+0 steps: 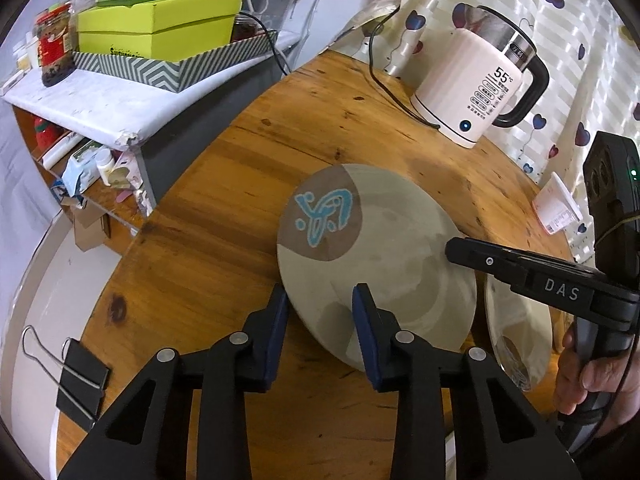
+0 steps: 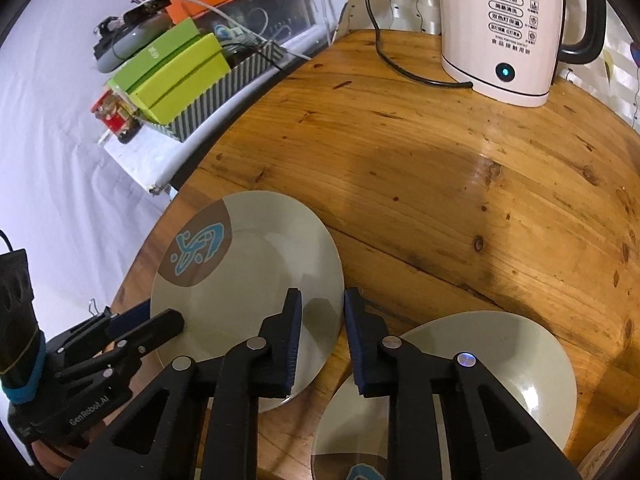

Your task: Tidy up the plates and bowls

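Straddling the near rim of the plate (image 1: 372,264), the left gripper (image 1: 320,300) has one blue-padded finger off the plate's left edge and the other over its face; the jaws stand partly apart, and whether the pads press the rim cannot be told. From the right wrist view the right gripper (image 2: 322,300) brackets the same plate's right edge, one finger over the glaze and the other just outside the rim, the gap narrow; contact is not clear here either.

That plate is round and pale grey-green, glossy, with a brown patch on the side far from both grippers carrying a bright blue squiggle. A second plate (image 2: 516,364) of the same glaze lies just right of the right gripper, partly under it, a similar brown and blue patch at its near edge.

Both rest on a round wooden table (image 2: 460,200), varnished and knotty. Beyond the grippers a white electric kettle (image 2: 504,28) with a black handle stands, its cord trailing. Left of the table a white shelf (image 1: 88,100) carries a striped tray of lime-green boxes (image 1: 160,24) and a jar (image 1: 56,46). A black binder clip (image 1: 82,376) lies beside the left gripper
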The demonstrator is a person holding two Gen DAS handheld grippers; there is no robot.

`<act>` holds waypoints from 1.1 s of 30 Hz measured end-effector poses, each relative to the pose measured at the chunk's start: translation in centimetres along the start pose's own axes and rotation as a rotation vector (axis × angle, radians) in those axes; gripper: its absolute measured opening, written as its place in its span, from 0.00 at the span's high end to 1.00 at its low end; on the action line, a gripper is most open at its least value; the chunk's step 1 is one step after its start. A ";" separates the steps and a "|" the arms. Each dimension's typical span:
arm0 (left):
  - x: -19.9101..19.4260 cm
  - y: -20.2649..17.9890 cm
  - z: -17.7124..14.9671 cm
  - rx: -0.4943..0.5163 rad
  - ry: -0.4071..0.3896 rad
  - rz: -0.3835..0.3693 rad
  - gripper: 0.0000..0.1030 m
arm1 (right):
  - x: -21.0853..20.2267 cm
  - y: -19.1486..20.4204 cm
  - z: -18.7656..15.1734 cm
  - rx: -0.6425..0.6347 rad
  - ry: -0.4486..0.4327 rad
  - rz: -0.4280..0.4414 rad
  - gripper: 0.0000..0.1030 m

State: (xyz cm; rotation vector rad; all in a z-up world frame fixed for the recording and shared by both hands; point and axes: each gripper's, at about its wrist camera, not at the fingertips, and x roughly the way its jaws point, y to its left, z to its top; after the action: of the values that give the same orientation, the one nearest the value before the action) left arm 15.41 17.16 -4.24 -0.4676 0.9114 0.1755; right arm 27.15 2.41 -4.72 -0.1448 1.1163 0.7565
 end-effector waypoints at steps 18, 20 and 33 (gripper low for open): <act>-0.9 0.0 0.3 -0.001 -0.028 0.006 0.70 | -0.6 0.2 0.1 0.024 -0.005 0.022 0.80; -1.3 0.0 0.3 0.000 -0.031 0.009 0.70 | -1.0 0.4 0.1 0.022 -0.008 0.023 0.80; -5.0 -1.3 -1.4 0.028 -0.050 0.011 0.70 | -4.8 1.8 -2.4 0.025 -0.027 0.020 0.80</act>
State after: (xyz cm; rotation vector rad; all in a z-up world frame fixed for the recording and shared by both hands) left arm 11.79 15.63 -0.64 -0.4300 0.8663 0.1835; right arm 23.15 0.37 -1.29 -0.1025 1.1023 0.7605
